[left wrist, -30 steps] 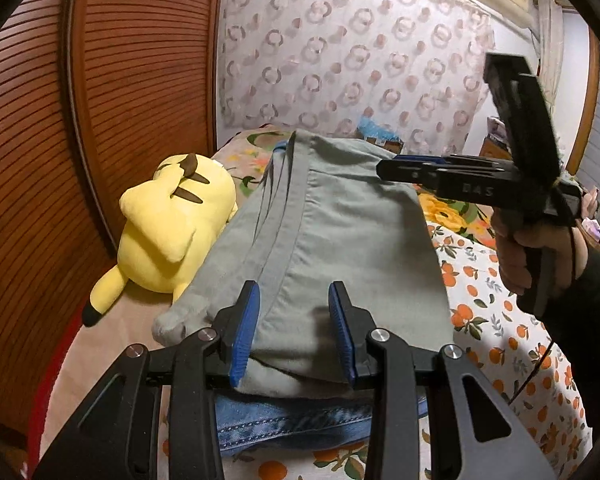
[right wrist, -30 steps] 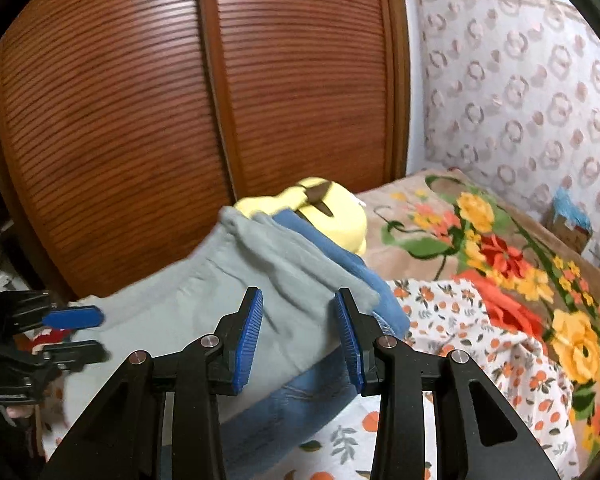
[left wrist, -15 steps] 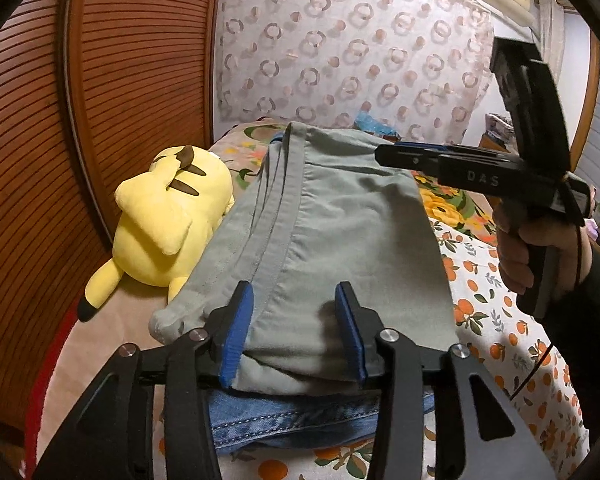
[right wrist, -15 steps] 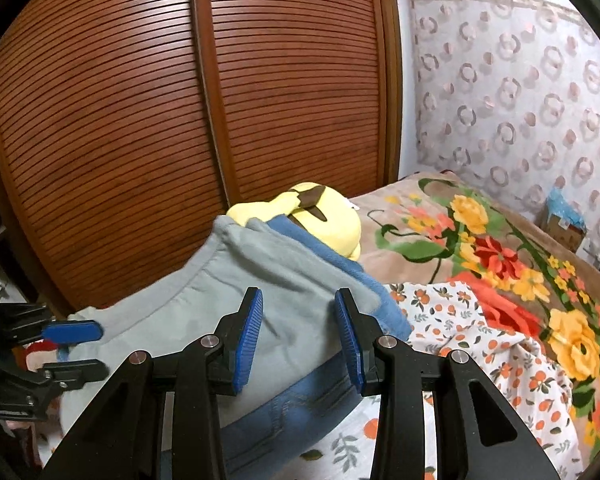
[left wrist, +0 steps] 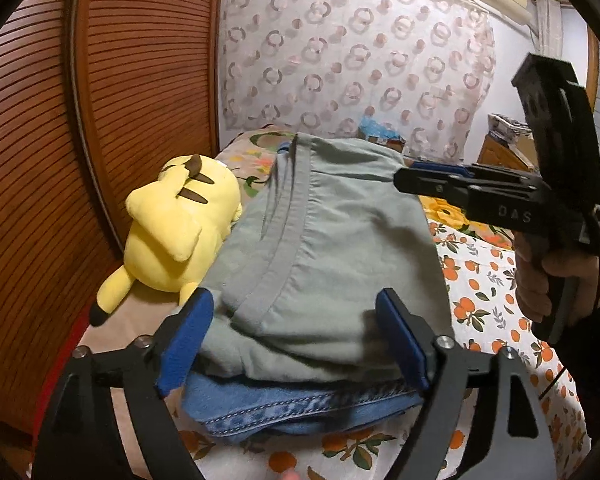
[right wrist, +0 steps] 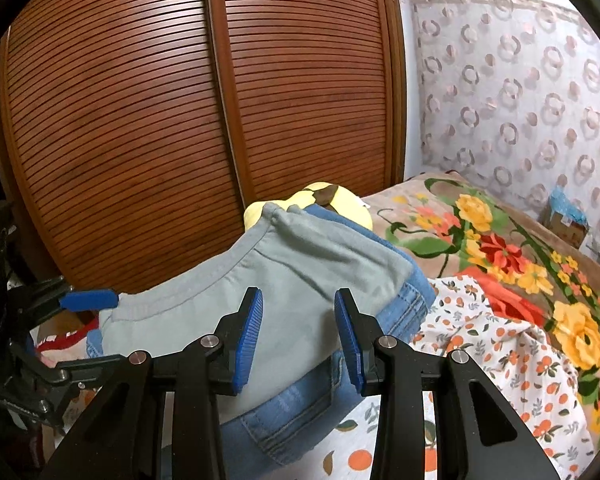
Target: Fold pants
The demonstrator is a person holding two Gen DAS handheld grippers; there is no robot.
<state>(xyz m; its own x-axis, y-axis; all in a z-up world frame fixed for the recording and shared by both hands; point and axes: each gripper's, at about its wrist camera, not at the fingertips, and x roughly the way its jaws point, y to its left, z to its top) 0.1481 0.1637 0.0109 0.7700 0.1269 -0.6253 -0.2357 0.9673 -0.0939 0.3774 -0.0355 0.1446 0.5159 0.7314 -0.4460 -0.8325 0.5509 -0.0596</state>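
Note:
Folded grey-green pants (left wrist: 332, 264) lie on top of folded blue jeans (left wrist: 300, 404) on the bed. My left gripper (left wrist: 296, 344) is wide open, its blue pads on either side of the pants' near end, holding nothing. My right gripper (right wrist: 298, 338) is open and empty, hovering over the pants (right wrist: 292, 280) and jeans (right wrist: 300, 408). In the left wrist view the right gripper (left wrist: 432, 178) hangs above the pants' far right edge. In the right wrist view the left gripper (right wrist: 80, 320) sits at the pile's left end.
A yellow plush toy (left wrist: 180, 232) lies left of the pile against the slatted wooden wardrobe (right wrist: 180, 120). An orange-print sheet (right wrist: 500, 364) and a floral blanket (right wrist: 500, 240) cover the bed. A patterned curtain (left wrist: 348, 64) and a box (right wrist: 566, 220) stand behind.
My left gripper has opened much wider around the pants' near end. My right gripper has shifted a little right and lower, still open. The pants lie settled on the jeans.

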